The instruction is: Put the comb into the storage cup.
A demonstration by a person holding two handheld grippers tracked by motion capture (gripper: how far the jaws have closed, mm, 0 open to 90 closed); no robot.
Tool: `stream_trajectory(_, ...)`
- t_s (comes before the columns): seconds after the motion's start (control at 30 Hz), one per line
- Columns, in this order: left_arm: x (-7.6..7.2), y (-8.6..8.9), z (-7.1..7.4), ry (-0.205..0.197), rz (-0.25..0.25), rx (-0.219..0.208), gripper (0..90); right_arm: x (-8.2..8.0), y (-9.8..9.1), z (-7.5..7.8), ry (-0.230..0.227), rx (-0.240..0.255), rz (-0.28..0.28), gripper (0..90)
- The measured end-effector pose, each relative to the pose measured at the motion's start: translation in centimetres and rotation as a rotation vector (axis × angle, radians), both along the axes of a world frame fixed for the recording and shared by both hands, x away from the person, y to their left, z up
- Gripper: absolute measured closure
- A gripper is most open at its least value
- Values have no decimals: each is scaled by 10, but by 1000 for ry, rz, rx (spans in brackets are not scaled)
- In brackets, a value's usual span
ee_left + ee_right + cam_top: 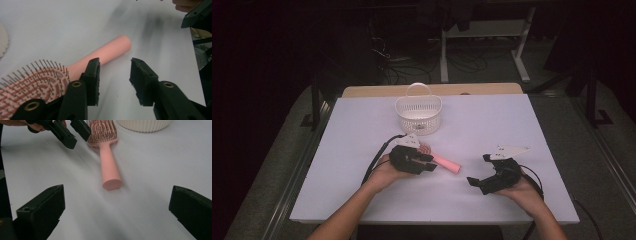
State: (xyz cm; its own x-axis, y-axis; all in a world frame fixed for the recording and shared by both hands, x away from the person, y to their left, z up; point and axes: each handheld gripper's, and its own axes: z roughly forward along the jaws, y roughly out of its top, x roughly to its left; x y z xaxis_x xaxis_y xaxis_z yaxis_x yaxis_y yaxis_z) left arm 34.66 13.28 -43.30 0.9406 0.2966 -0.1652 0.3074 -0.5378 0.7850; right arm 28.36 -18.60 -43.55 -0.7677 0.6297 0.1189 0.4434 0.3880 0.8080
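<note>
Pink hairbrush (439, 158) flat on white table (512, 125), bristles up, handle toward 4 o'clock, head toward 10 o'clock. White basket (418, 115) at 12 o'clock of brush head, near, apart. Left gripper (114, 72) just beside handle, jaws parted, nothing between, not touching brush. Right gripper (117, 212) at 3 o'clock, well apart from brush, jaws spread wide, empty.

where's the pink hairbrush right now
In the high view the pink hairbrush lies flat on the white table, just left of centre, in front of the white basket. The open left tool is right beside its handle.
</note>
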Motion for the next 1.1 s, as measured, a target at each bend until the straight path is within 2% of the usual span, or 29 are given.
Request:
stream_trajectory(0.07,-1,3,0,-5,3,-4,509,0,0,0,2,-1,1,0)
stream_trajectory(0.27,-3,13,1,-5,16,-10,427,0,0,0,2,-1,0,0)
stream_trajectory(0.43,-5,26,3,-12,45,-24,345,0,0,0,1,1,1,0)
stream_trajectory(0.6,-8,36,2,-14,70,-20,271,1,0,-1,0,5,-1,0)
stream_trajectory(0.77,-11,50,4,-22,96,-26,220,1,0,-2,2,9,-1,0)
stream_trajectory(0.83,-13,61,6,-24,115,-38,173,3,-1,-3,9,19,-2,0)
stream_trajectory(0.87,-13,61,6,-24,115,-38,159,3,-1,-4,13,24,-4,0)
stream_trajectory(0.93,-15,72,8,-31,129,-51,141,4,-2,-5,15,21,-5,0)
stream_trajectory(1.03,-17,78,9,-41,135,-59,124,5,-3,-6,20,25,-6,0)
stream_trajectory(1.1,-18,86,11,-49,143,-66,82,5,-2,-6,9,16,-4,0)
